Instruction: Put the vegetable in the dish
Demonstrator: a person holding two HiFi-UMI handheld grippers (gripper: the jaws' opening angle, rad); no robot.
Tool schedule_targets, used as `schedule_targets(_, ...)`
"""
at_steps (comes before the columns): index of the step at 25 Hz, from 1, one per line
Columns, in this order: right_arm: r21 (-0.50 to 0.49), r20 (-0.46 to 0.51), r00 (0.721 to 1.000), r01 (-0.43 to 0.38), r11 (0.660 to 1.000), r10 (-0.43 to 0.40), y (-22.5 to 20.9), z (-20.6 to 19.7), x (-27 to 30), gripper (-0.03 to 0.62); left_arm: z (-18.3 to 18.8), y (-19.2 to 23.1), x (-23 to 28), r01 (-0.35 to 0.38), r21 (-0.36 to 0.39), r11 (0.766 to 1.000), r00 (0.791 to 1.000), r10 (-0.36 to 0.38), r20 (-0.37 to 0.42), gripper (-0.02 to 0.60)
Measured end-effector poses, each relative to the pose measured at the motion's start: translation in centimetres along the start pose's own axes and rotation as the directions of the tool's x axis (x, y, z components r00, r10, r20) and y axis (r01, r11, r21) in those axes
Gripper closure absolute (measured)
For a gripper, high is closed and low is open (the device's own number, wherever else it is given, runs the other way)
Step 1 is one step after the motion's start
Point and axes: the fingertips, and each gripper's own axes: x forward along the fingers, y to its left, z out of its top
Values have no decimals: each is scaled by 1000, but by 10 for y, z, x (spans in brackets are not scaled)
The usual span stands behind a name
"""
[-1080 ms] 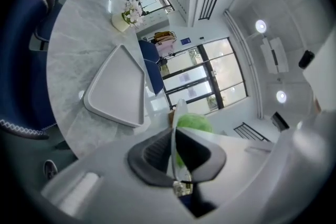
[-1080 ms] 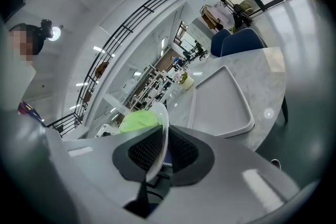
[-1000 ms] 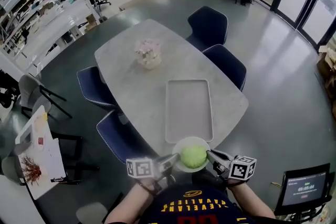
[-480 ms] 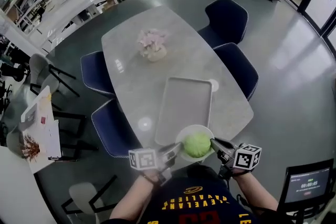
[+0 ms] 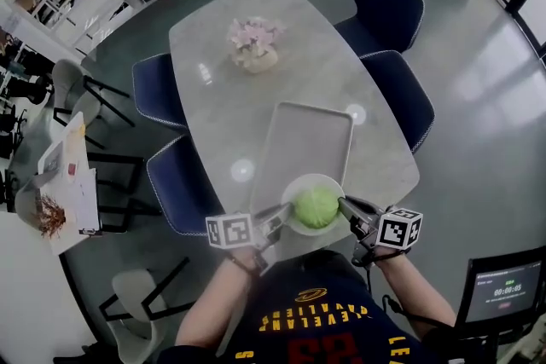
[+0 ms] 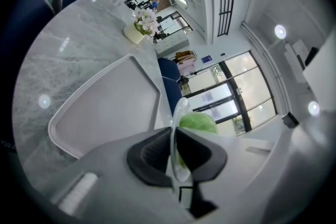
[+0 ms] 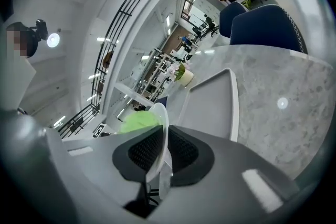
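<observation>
**Head view.** The left hand-held gripper (image 5: 277, 217) and the right hand-held gripper (image 5: 348, 207) each gripped an opposite rim of the white dish (image 5: 300, 185). The green vegetable (image 5: 316, 207) lay in the dish. The dish sat at the near end of the grey tray (image 5: 303, 136) on the bench (image 5: 213, 89). This view did not show whether the dish rested on the bench or was held clear of it. A flower pot (image 5: 254, 45) stood at the bench's far end.

**Left gripper view.** This view alone showed the left jaws closed on the thin dish rim, with the vegetable just beyond them.

**Right gripper view.** The right jaws were likewise clamped on the rim.

**Change.** A second earlier the dish lay just short of the tray. It now overlapped the tray's near edge, and both grips were unchanged.
</observation>
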Motion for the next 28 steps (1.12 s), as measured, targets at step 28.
schedule_targets(28,58,-108,977,191,980,-184,-68,-2,93,554,47,113,27,-164,-10,986,976,161,-148,532)
